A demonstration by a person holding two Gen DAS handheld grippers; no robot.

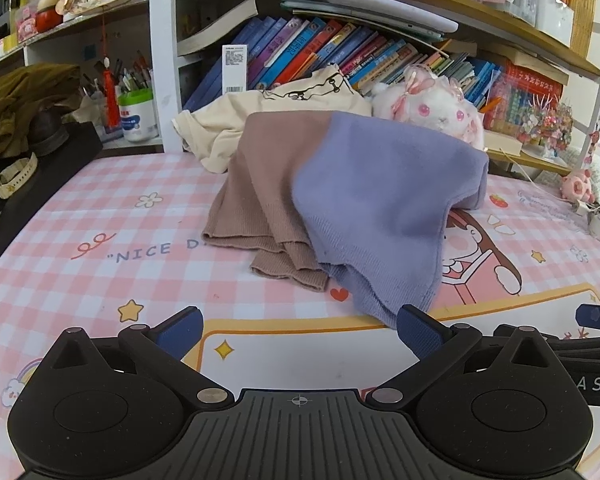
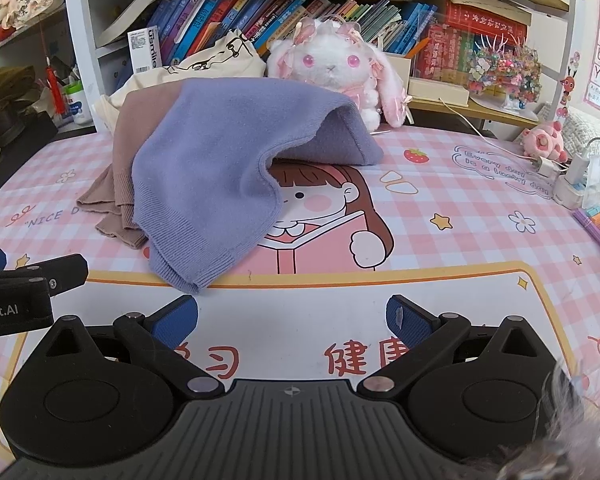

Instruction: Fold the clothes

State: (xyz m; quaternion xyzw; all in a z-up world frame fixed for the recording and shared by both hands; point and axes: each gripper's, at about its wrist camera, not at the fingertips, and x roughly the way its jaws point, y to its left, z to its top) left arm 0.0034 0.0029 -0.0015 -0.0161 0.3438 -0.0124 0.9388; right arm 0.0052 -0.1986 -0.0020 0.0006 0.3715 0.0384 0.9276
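Fingers of both grippers, left (image 1: 298, 330) and right (image 2: 292, 316), spread, empty, just short of sweater (image 1: 364, 196). Step: approach. Next: pinch near hem corners (image 2: 192, 276).

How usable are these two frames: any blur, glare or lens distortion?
Left wrist: purple sweater slightly soft, shelves bowed by fisheye, dark corner vignette. Right wrist: sweater sharper, blurred fuzzy smear at lower right corner, same bowing. Lighting even, no glare; both claws open.

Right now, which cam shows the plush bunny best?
Right wrist. The plush bunny shows nearly whole there, face-on, with both eyes and drooping ears clear above the purple sweater. In the left wrist view the bunny sits further off, and the sweater hides its lower body.
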